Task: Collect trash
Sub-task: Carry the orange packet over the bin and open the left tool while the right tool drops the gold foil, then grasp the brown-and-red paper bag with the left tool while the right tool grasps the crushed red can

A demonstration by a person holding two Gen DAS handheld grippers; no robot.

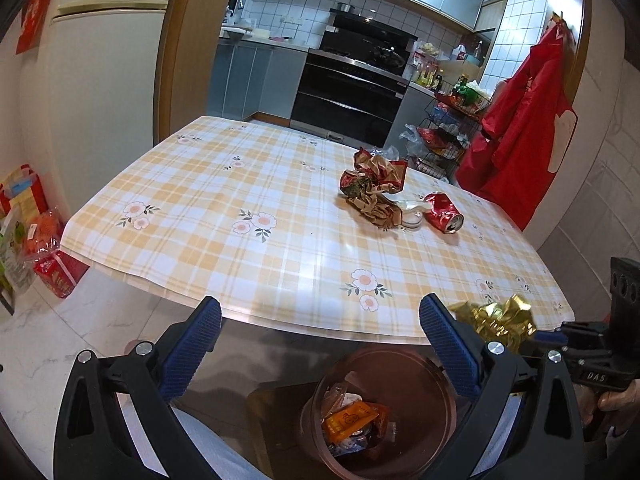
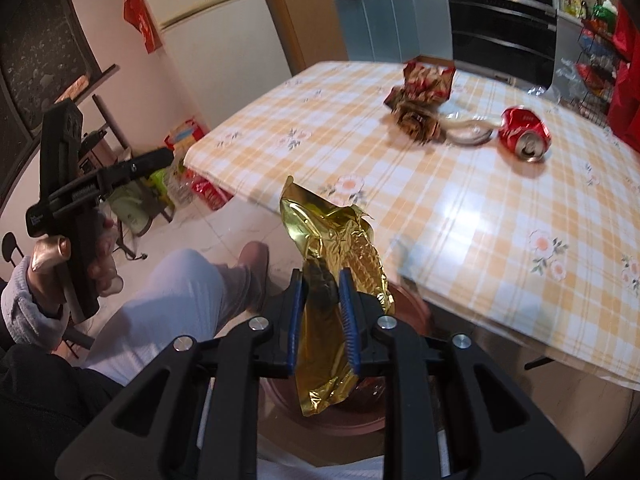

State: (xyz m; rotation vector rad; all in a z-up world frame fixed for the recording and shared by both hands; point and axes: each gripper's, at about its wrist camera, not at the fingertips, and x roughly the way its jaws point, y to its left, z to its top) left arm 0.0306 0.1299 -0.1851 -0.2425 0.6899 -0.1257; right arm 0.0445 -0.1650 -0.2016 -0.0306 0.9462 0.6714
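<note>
My right gripper (image 2: 322, 280) is shut on a crumpled gold foil wrapper (image 2: 340, 248) and holds it above a brown trash bin (image 2: 416, 304), just off the table's near edge. The wrapper also shows in the left wrist view (image 1: 496, 318), beside the right gripper (image 1: 532, 340). My left gripper (image 1: 320, 312) is open and empty above the bin (image 1: 416, 376), which holds several wrappers. On the table lie a crumpled red-brown wrapper (image 1: 374, 188), a clear plastic piece (image 1: 412, 210) and a crushed red can (image 1: 443, 213); all three show in the right wrist view too: wrapper (image 2: 420, 96), plastic (image 2: 470, 130), can (image 2: 524, 132).
The table has a yellow plaid cloth (image 1: 248, 184). Bags and packets (image 1: 36, 236) sit on the floor at its left. A wire rack of goods (image 1: 448, 132) and a red garment (image 1: 520, 120) stand at its far right. The person's legs (image 2: 176, 292) are beside the bin.
</note>
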